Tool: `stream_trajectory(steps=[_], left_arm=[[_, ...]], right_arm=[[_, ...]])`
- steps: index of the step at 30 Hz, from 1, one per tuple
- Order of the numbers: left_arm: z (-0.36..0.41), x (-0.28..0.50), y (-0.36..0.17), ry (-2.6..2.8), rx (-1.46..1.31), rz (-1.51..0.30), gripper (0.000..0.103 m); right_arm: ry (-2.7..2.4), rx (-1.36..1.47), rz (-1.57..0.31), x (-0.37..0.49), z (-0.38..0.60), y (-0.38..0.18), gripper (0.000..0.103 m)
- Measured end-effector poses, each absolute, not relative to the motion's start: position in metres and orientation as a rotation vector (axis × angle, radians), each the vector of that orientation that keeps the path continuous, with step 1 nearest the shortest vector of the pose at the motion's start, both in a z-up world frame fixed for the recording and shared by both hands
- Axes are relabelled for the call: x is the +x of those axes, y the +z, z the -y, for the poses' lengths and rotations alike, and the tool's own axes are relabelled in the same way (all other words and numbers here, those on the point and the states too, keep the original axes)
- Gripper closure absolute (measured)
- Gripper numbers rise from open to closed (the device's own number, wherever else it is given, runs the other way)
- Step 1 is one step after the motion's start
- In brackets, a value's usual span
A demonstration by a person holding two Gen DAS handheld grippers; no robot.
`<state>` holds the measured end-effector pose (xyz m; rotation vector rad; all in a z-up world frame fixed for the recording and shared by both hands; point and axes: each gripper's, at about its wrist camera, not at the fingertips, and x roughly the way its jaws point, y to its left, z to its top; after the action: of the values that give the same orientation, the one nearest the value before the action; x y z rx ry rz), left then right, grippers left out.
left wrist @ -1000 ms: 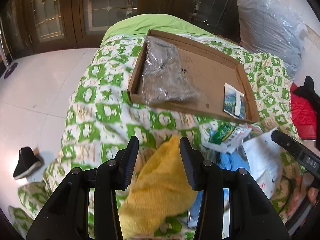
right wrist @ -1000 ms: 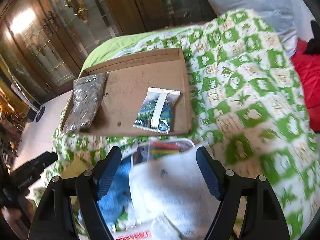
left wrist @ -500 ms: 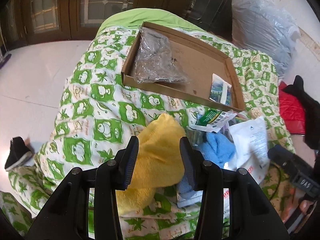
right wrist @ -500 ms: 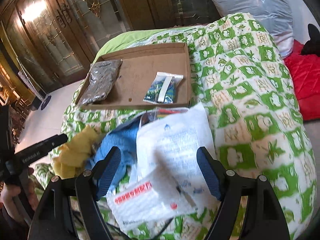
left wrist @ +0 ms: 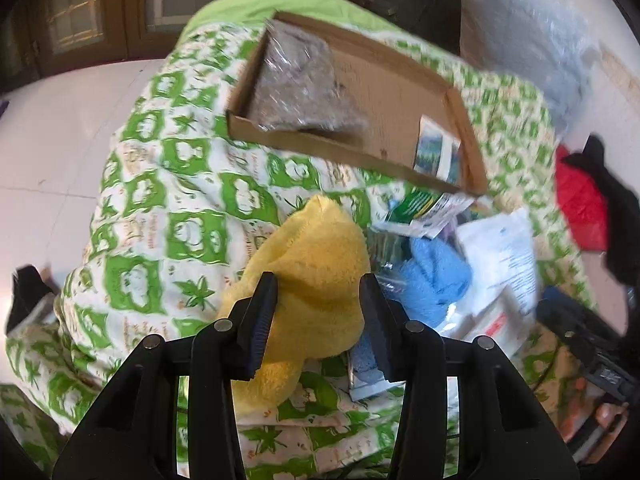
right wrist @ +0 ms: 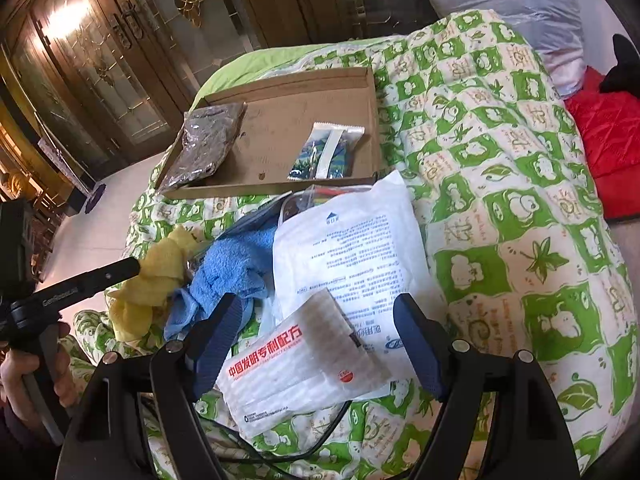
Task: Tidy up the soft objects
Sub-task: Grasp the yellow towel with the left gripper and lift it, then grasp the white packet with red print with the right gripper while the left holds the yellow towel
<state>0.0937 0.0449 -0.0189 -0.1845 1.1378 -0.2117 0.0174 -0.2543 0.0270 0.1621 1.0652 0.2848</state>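
Yellow towel [left wrist: 320,280] on the bed [left wrist: 168,208] fills the left hand-held gripper [left wrist: 318,312], seemingly clamped, while the right hand-held gripper [right wrist: 316,340] stands apart over a white packet [right wrist: 296,364] at its 12 o'clock.

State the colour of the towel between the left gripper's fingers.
Yellow towel; clearest in the left wrist view.
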Motion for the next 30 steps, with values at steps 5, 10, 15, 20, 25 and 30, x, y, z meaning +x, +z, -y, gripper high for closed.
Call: stream_trajectory(steps=[5, 10, 15, 20, 25, 30], left_arm=[[-0.026, 0.107, -0.037, -0.174, -0.057, -1.176, 0.042], [-0.035, 0.105, -0.036, -0.152, -0.093, -1.156, 0.058], [-0.052, 0.09, -0.014, -0.152, -0.179, -1.058, 0.061], [-0.058, 0.076, 0.003, -0.187, -0.235, -0.969, 0.061], [-0.048, 0.074, 0.007, -0.205, -0.18, -0.952, 0.061], [-0.047, 0.071, 0.009, -0.221, -0.175, -0.939, 0.061]], right_arm=[[0.292, 0.148, -1.085, 0.017, 0.249, 0.023, 0.025], [0.308, 0.138, -1.121, 0.014, 0.246, 0.017, 0.025], [0.338, 0.166, -1.174, 0.012, 0.246, 0.011, 0.025], [0.328, 0.195, -1.212, 0.009, 0.249, 0.004, 0.025], [0.315, 0.196, -1.228, 0.008, 0.246, 0.003, 0.025], [0.313, 0.196, -1.26, 0.002, 0.242, 0.008, 0.025]])
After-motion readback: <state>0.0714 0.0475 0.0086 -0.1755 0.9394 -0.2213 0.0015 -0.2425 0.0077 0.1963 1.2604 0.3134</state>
